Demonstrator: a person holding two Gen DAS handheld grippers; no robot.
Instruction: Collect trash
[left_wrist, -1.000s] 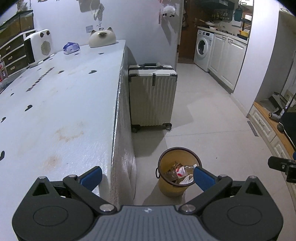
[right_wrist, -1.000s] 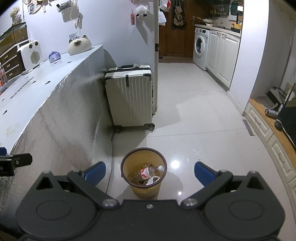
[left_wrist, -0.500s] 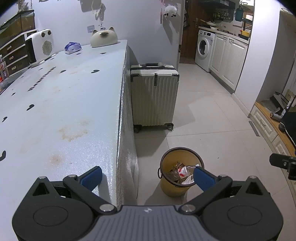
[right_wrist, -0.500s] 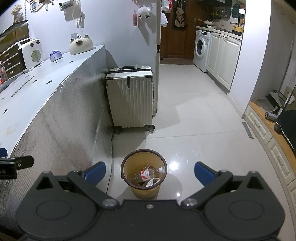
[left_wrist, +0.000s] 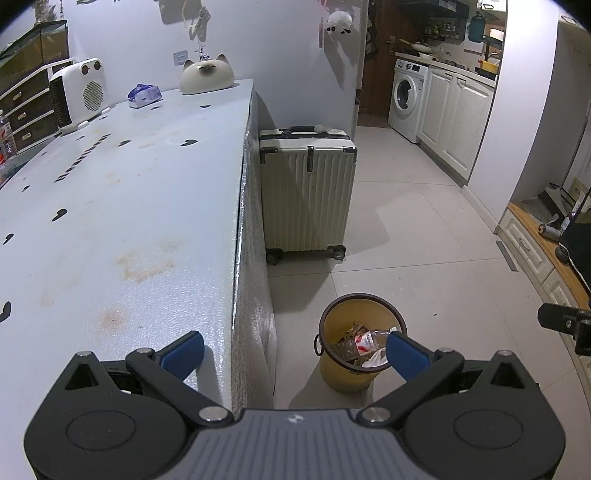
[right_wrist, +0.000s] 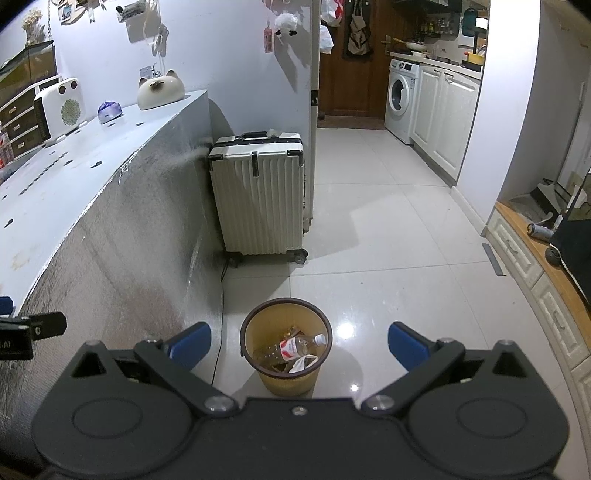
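Grippers, left (left_wrist: 293, 349) and right (right_wrist: 299, 341), both gaped wide and held nothing, had drifted slightly back from the table (left_wrist: 110, 206), while the bin (right_wrist: 286, 347) at 12 o'clock below the right one already held a bottle (right_wrist: 295, 345), suggesting collecting was nearly finished.

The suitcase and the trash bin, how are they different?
The suitcase is tall, boxy, white and closed; the trash bin is short, round, yellow and open on top. The suitcase stands on wheels against the counter; the trash bin sits flat on the floor, with a bottle inside. Both are upright.
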